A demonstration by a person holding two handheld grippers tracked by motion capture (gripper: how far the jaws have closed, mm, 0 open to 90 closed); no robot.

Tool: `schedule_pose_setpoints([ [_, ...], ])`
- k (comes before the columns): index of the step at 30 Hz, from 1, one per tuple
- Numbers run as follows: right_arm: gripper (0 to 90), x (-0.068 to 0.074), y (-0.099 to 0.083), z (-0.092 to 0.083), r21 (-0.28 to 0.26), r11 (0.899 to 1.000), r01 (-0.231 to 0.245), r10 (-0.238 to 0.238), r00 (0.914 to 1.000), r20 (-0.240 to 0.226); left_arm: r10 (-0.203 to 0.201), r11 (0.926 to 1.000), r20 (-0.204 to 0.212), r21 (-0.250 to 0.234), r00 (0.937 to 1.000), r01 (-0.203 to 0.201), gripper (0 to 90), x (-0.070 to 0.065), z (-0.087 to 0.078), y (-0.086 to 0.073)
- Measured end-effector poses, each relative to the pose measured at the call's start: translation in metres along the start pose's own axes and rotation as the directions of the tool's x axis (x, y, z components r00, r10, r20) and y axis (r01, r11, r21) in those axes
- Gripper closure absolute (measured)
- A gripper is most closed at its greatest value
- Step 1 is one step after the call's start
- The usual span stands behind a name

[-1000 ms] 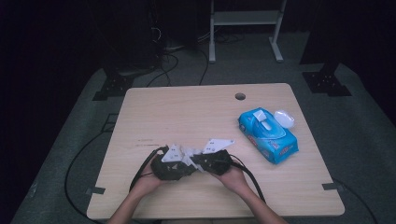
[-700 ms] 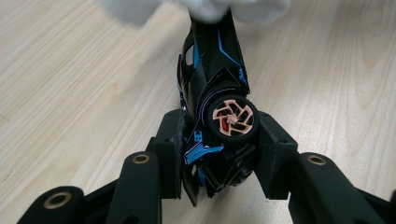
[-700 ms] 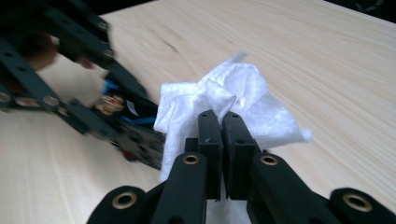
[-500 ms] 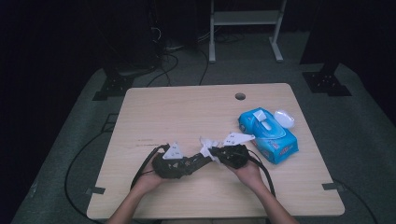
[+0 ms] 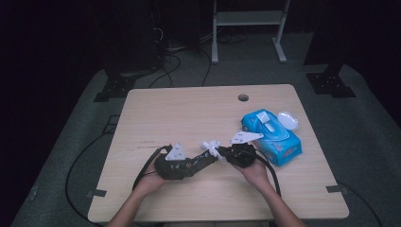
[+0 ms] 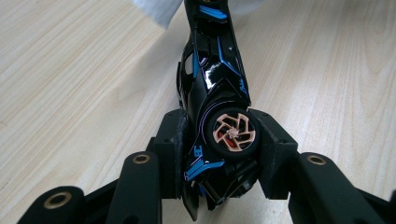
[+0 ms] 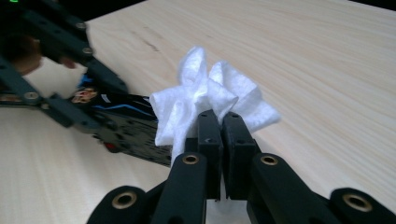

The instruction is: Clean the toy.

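A black toy car (image 6: 215, 84) with blue lines and a copper wheel (image 6: 232, 134) lies on its side in my left gripper (image 6: 222, 144), whose jaws are shut on its rear end. In the high view the left gripper (image 5: 208, 160) holds the car (image 5: 201, 163) low over the table's near middle. My right gripper (image 7: 220, 126) is shut on a crumpled white wipe (image 7: 205, 100), held at the car's front end (image 7: 126, 126). From above, the wipe (image 5: 210, 145) sits just left of the right gripper (image 5: 222, 152).
A blue pack of wipes (image 5: 272, 135) lies at the right of the wooden table (image 5: 189, 113), with a white lid-like object (image 5: 287, 119) beside it. A round hole (image 5: 243, 98) is near the far edge. Cables trail off the table's near left.
My right gripper with the wipe has moved right, off the car's body toward its front end. The left gripper and the car have stayed put.
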State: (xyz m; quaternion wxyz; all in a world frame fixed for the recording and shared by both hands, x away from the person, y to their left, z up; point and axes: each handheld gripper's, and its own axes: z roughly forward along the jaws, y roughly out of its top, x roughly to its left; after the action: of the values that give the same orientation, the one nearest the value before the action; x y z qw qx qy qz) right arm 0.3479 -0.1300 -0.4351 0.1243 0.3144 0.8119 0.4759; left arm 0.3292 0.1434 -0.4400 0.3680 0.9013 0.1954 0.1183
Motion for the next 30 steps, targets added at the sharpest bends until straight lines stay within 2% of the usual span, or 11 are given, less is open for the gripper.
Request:
schedule_pose_setpoints([
  [4,86.6,-0.005,0.001,-0.002,0.002,1.0,-0.013,0.013,0.9997,0.023,-0.001,1.0,0.006,-0.006,1.0,0.001,58.8,0.0,0.004,0.003],
  [5,86.6,-0.005,0.003,-0.004,-0.021,1.0,-0.014,0.015,0.9993,0.036,0.003,1.0,0.01,-0.004,0.9999,-0.003,58.9,0.001,0.005,0.005],
  [10,86.6,-0.001,0.009,-0.003,-0.033,0.999,0.002,-0.001,0.9995,0.031,0.015,0.9999,0.009,0.001,0.9998,-0.015,58.9,0.001,0.006,0.006],
  [12,86.6,-0.004,0.009,-0.004,-0.038,0.999,-0.004,0.006,0.999,0.045,0.014,0.9999,0.008,0.0,0.9999,-0.014,58.9,0.001,0.005,0.005],
  [16,86.7,-0.014,0.008,-0.015,-0.078,0.996,-0.046,0.051,0.9968,0.061,0.011,0.9999,0.012,-0.001,0.9999,-0.011,58.9,0.002,0.003,0.003],
  [22,86.7,-0.015,0.011,-0.025,-0.107,0.993,-0.05,0.057,0.9963,0.063,0.01,0.9999,0.01,-0.004,0.9999,-0.01,58.9,0.003,0.003,0.003],
  [25,86.6,-0.014,0.008,-0.018,-0.071,0.996,-0.044,0.048,0.9973,0.056,0.011,0.9999,0.011,-0.004,0.9999,-0.011,58.9,0.004,0.003,0.003],
  [28,86.5,-0.013,0.001,-0.006,-0.025,0.999,-0.043,0.044,0.9989,0.018,0.015,0.9999,0.014,-0.002,0.9998,-0.015,58.9,0.005,0.003,0.003],
  [30,86.6,-0.013,-0.004,0.0,-0.009,0.998,-0.062,0.062,0.9981,0.003,0.015,0.9999,0.013,-0.003,0.9998,-0.015,58.9,0.004,0.003,0.003],
])
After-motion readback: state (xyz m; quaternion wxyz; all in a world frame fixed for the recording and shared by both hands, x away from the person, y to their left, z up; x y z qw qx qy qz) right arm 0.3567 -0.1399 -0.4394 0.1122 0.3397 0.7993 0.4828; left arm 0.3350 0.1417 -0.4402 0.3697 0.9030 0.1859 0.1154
